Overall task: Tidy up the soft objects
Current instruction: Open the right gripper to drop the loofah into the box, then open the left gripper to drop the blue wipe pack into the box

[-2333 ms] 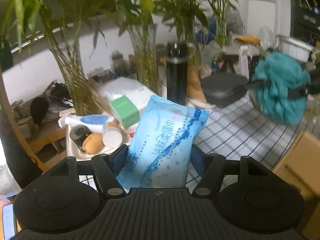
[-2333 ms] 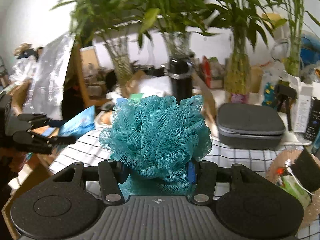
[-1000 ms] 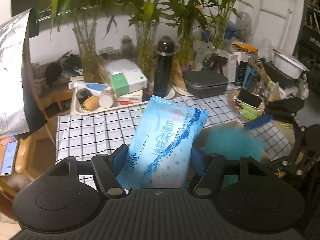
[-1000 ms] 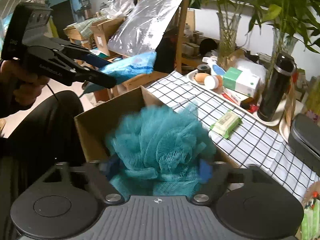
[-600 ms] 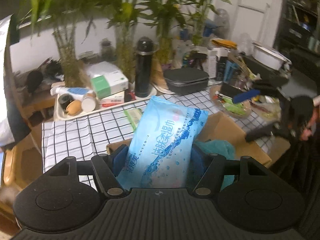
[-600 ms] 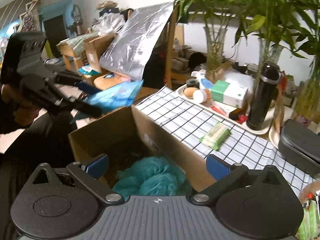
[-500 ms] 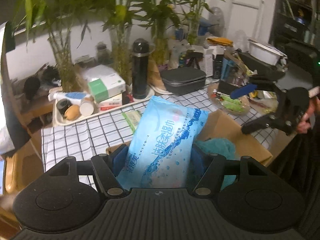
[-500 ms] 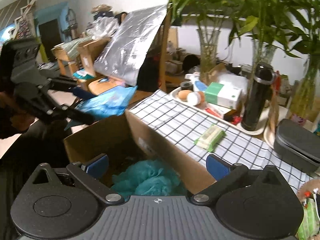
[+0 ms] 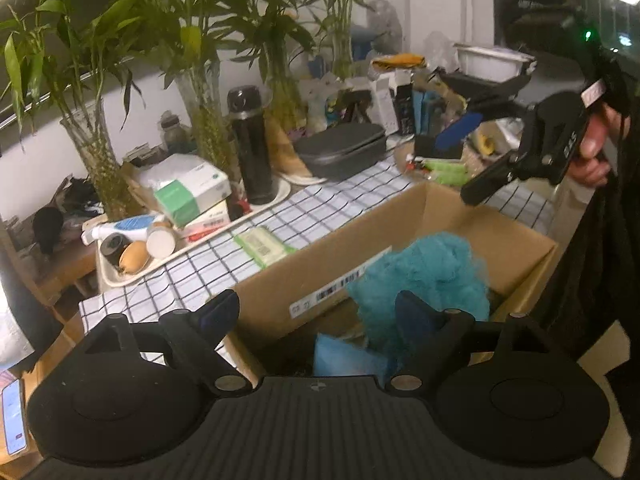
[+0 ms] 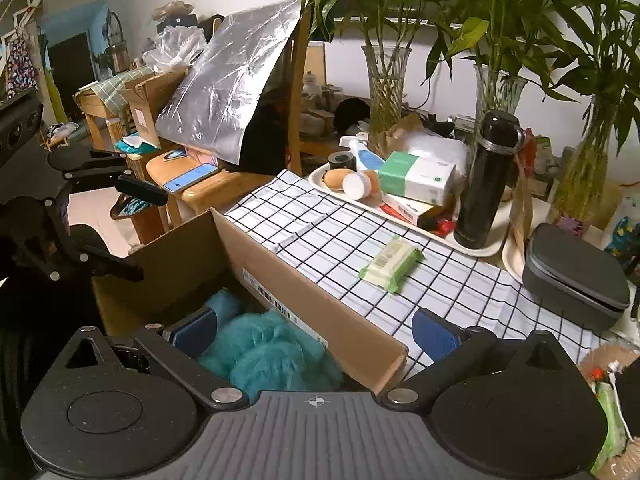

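Note:
An open cardboard box (image 9: pixel 500 236) stands against the checked table's near edge. Inside it lie a teal bath pouf (image 9: pixel 424 276) and a light blue wet-wipes pack (image 9: pixel 344 356), low in the box. My left gripper (image 9: pixel 316 316) is open and empty just above the box's near side. My right gripper (image 10: pixel 316 330) is open and empty over the box's other side; the pouf (image 10: pixel 264 352) lies below it. A green wipes pack (image 10: pixel 390 265) lies on the checked cloth; it also shows in the left wrist view (image 9: pixel 262 245).
A cream tray (image 10: pixel 320 184) holds bottles, a tissue box and a black flask (image 10: pixel 486 184). A grey case (image 10: pixel 572 276) lies at the right. Glass vases with bamboo (image 10: pixel 386 84) line the back. A wooden stool with a phone (image 10: pixel 190 178) stands left of the table.
My left gripper has opened and let the blue wipes pack drop into the box. Earlier, my right gripper let the teal pouf go into the box and stays open.

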### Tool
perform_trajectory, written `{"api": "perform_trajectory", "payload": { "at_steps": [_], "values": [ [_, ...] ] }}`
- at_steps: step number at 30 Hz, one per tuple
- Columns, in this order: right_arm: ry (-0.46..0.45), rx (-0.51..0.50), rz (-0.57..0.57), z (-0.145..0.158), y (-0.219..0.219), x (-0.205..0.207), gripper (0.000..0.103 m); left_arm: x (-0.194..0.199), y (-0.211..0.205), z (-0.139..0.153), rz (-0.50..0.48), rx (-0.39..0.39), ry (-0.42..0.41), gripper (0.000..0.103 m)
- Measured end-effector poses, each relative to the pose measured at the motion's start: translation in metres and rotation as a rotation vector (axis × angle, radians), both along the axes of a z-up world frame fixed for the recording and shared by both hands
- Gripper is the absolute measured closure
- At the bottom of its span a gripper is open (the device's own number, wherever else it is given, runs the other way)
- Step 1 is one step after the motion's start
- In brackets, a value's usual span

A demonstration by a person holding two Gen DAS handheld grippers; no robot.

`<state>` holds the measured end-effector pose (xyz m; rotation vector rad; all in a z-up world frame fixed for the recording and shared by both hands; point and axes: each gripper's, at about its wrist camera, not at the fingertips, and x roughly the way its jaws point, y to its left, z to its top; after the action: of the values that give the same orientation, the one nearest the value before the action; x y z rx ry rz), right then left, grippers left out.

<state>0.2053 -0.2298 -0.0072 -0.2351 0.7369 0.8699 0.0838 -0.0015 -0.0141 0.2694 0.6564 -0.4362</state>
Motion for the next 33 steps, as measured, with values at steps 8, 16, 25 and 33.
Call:
{"api": "perform_trajectory", "payload": {
  "at_steps": [8,16,25,33],
  "values": [
    [0.014,-0.011,0.014,-0.003,0.002,0.001,0.000,-0.003,0.004,-0.008,0.047,0.040,0.038,0.017],
    [0.028,-0.040,0.055,-0.008,0.009,-0.002,0.000,-0.001,0.005,-0.012,0.083,0.051,0.067,0.017],
    [0.027,-0.070,-0.008,-0.012,0.011,0.005,0.000,0.004,0.007,-0.011,0.117,0.016,0.087,0.017],
    [0.024,-0.066,-0.018,-0.012,0.011,0.009,0.000,0.008,0.014,-0.005,0.165,-0.033,0.076,0.017]
  ]
}}
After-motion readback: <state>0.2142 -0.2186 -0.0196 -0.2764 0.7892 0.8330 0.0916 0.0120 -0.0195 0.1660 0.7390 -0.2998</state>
